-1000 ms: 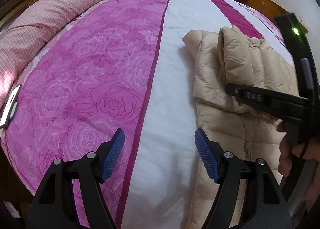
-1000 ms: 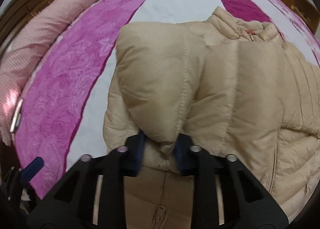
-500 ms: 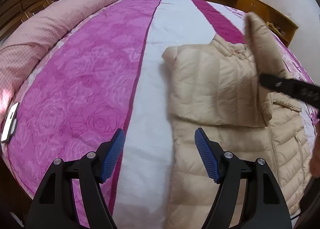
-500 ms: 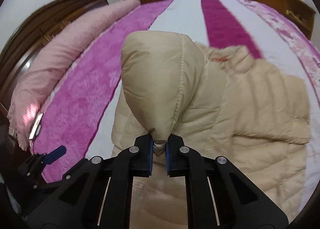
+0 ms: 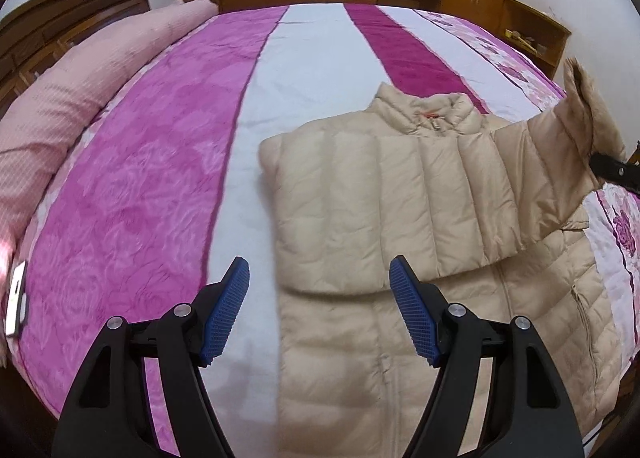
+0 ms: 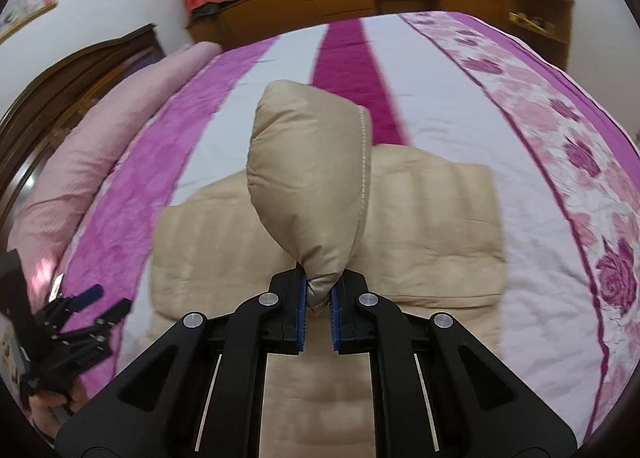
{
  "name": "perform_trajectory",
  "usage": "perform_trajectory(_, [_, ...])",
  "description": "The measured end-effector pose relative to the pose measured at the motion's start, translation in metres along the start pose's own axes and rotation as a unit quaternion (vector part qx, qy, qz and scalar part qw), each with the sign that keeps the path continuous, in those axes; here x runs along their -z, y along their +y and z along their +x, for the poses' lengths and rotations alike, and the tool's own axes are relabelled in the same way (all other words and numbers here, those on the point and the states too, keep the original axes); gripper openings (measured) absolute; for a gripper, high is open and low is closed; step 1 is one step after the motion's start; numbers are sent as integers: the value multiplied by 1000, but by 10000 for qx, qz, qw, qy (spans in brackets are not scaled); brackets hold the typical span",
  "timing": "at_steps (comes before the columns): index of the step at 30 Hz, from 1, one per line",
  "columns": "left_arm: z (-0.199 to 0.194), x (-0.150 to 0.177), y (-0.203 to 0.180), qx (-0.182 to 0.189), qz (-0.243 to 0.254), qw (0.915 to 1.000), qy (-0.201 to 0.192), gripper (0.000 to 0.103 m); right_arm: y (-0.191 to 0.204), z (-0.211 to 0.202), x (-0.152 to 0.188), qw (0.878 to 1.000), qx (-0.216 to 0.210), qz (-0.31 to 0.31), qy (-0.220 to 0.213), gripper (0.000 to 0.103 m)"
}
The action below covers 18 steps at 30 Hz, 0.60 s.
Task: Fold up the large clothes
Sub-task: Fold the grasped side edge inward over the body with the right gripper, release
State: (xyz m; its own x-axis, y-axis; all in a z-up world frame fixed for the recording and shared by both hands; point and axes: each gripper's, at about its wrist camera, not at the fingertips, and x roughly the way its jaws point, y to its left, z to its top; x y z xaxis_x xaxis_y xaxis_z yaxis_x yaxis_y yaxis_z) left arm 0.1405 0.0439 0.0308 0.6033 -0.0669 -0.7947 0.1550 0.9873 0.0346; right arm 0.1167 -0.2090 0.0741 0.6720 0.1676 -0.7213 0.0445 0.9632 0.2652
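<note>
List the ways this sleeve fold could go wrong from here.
1. The right gripper pinches only the bunched tip of the sleeve; the slick, puffy fabric may slip free.
2. The left gripper hovers open above the jacket, pinning nothing, so a pull on the sleeve could drag the body askew on the bedspread.
3. The other sleeve, already folded across the chest, may be disturbed if the body shifts.
</note>
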Motion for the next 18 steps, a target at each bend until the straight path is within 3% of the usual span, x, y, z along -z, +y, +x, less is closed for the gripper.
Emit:
perform_trajectory(6, [16, -12, -26, 44, 150, 9998, -114, 71, -54, 10, 5, 9996, 135, 265, 19, 10])
perform_trajectory(11, [43, -15, -45, -142, 393, 9991, -57, 71, -79, 30, 18, 9991, 94, 356, 199, 10])
perform_trajectory(14, [57, -15, -51, -264, 514, 9983, -24, 71, -87, 44, 27, 9986, 210, 402, 269, 19])
perform_trajectory(18, [74, -14, -54, -328, 551, 9979, 65, 71, -101, 48, 33, 9974, 429, 556, 158, 41])
